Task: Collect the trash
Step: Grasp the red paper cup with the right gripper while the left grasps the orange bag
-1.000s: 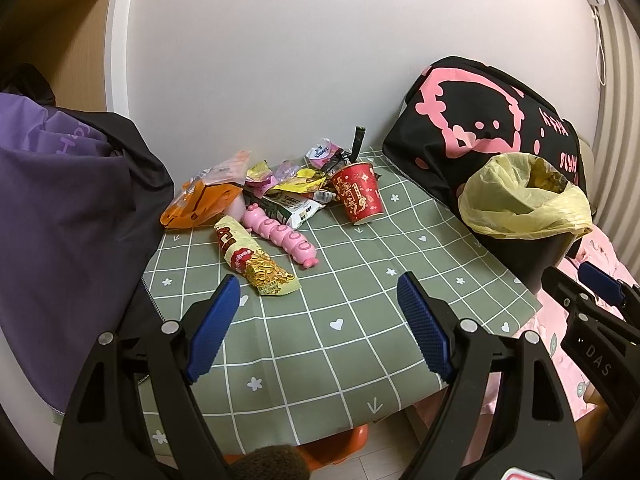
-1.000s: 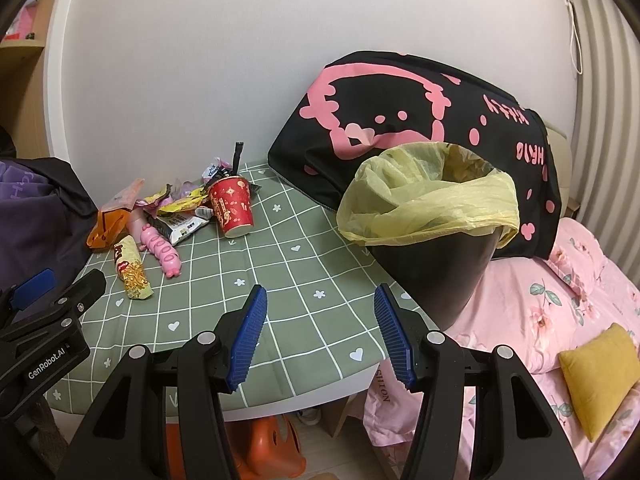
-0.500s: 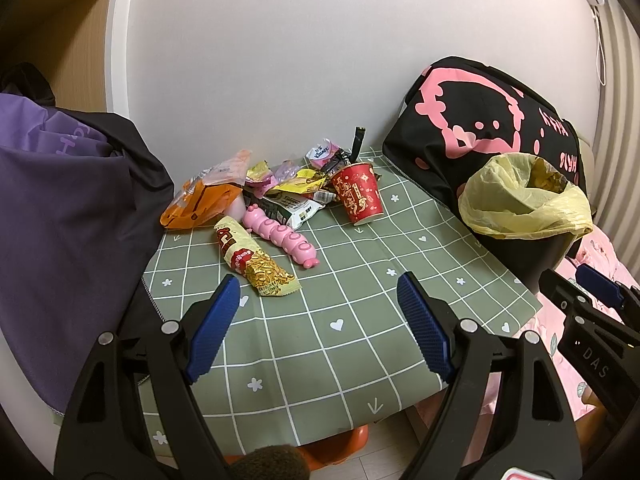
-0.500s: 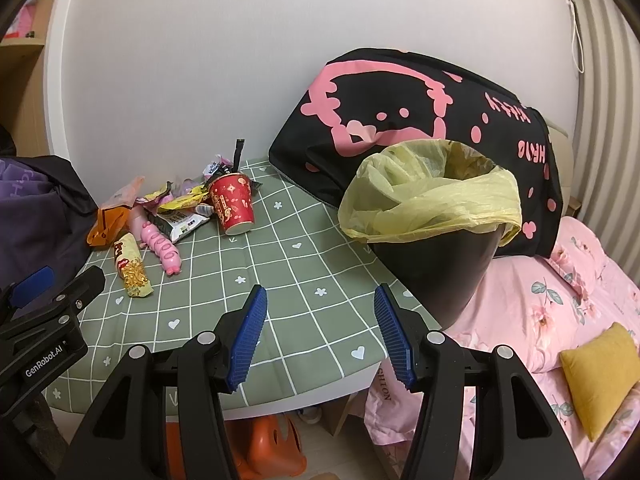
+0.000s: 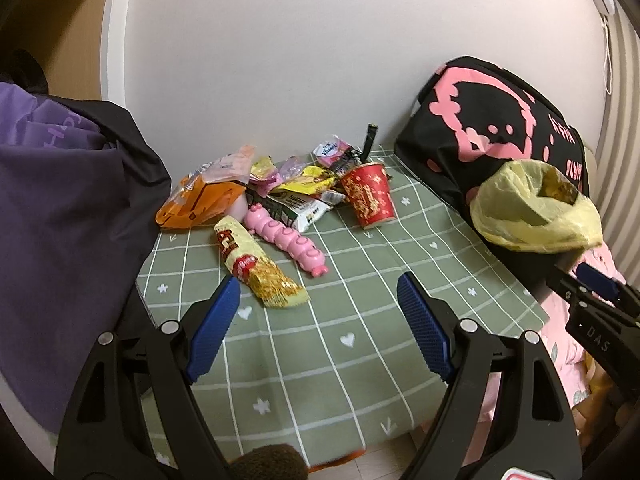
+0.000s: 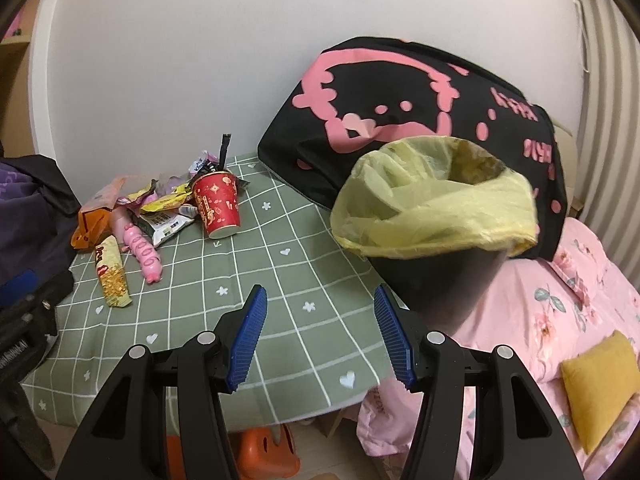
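Left gripper spread wide, empty, over the near edge of the green grid-pattern tablecloth. Right gripper also parted, holding nothing, by the table's near right corner. Versus a second ago almost nothing moved: both views shifted only slightly, no approach started. So no item is collected yet. The trash sits in a pile at the far left of the table: yellow-red foil snack wrapper nearest, pink segmented plastic pig toy beside it, red paper cup upright, orange crinkled bag. Black bin with yellow plastic liner stands off the table's right side, well apart from the pile. Likely next: reach for the wrapper.
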`<state>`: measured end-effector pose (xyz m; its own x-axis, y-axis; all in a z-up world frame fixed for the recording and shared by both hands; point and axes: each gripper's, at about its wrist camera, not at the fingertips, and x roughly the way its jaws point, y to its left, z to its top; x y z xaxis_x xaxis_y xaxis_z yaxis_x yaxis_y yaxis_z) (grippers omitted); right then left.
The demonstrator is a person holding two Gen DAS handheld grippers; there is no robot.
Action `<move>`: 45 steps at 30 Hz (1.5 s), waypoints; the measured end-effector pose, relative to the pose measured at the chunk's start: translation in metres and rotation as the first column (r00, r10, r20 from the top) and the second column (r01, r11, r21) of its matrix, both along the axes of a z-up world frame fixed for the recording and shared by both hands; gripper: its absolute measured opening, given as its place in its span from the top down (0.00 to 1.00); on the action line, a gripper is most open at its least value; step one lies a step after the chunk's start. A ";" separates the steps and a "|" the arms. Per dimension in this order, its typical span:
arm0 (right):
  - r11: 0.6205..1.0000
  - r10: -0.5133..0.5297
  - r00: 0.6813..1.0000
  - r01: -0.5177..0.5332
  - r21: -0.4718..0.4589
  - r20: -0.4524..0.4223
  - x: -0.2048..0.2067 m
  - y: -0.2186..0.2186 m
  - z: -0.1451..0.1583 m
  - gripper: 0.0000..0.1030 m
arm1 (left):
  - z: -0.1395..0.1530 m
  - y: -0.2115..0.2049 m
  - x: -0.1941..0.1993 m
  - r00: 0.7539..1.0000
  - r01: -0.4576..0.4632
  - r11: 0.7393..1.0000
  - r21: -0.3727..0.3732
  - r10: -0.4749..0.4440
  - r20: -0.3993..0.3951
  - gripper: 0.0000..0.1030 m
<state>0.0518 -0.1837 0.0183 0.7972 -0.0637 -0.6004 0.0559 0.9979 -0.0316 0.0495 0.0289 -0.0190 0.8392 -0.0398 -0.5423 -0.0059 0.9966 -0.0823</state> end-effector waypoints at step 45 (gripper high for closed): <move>0.931 0.363 0.914 -0.364 0.026 -0.182 0.197 0.100 -0.028 0.55 | -0.012 0.124 0.212 0.991 -0.092 0.993 -0.072 0.085 -0.103 0.22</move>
